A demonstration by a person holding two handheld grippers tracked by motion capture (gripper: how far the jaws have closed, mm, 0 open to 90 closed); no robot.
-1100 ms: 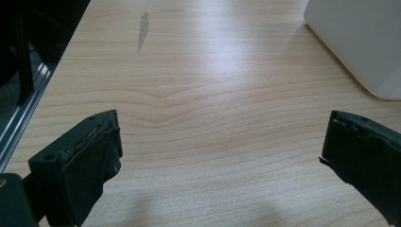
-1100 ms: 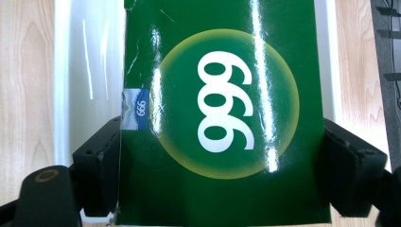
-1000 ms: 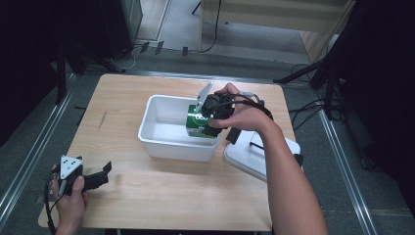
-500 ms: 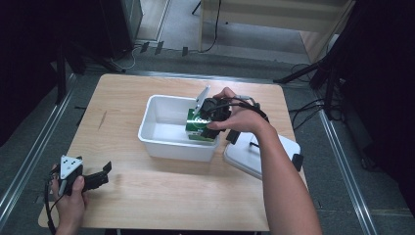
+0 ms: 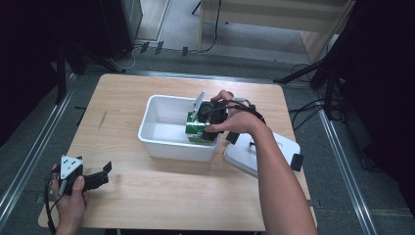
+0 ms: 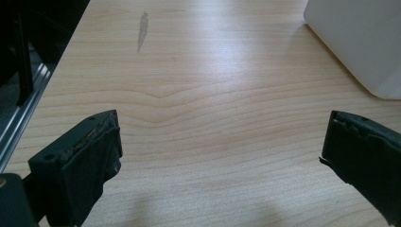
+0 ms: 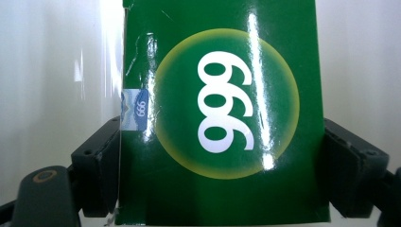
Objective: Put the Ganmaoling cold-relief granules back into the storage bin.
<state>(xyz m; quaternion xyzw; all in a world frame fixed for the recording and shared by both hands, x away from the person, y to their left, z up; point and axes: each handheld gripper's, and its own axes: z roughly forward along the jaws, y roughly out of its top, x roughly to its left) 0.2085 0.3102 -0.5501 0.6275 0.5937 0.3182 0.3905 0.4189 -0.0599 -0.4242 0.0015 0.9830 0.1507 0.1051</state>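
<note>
A green box (image 5: 198, 131) was held clamped between the jaws of the right gripper (image 5: 209, 120) and was placed inside the white tub (image 5: 166, 147), at the tub's right end and close against its right wall. In the right gripper view the green box (image 7: 222, 113) was seen gripped on both side faces by the black pads (image 7: 101, 165), and a yellow-rimmed circle with white figures was shown on its glossy front, with the pale inner wall of the tub behind it. The right hand (image 5: 240, 120) was wrapped around the gripper above the tub's right rim, and the forearm was stretched in from the near right edge of the high view.

The tub was set near the middle of the wooden table (image 5: 147, 196), slightly towards the far side. A white lid (image 5: 274, 144) was laid flat on the table just right of the tub, partly covered by the forearm.

The left gripper (image 5: 95, 178) was held by the left hand (image 5: 68, 203) at the near left corner of the table, well apart from the tub. Its jaws were spread wide, and nothing was held between them. In the left gripper view bare wood was seen between the two pads (image 6: 92, 161), and a corner of the tub (image 6: 359, 42) was seen at the far right.
</note>
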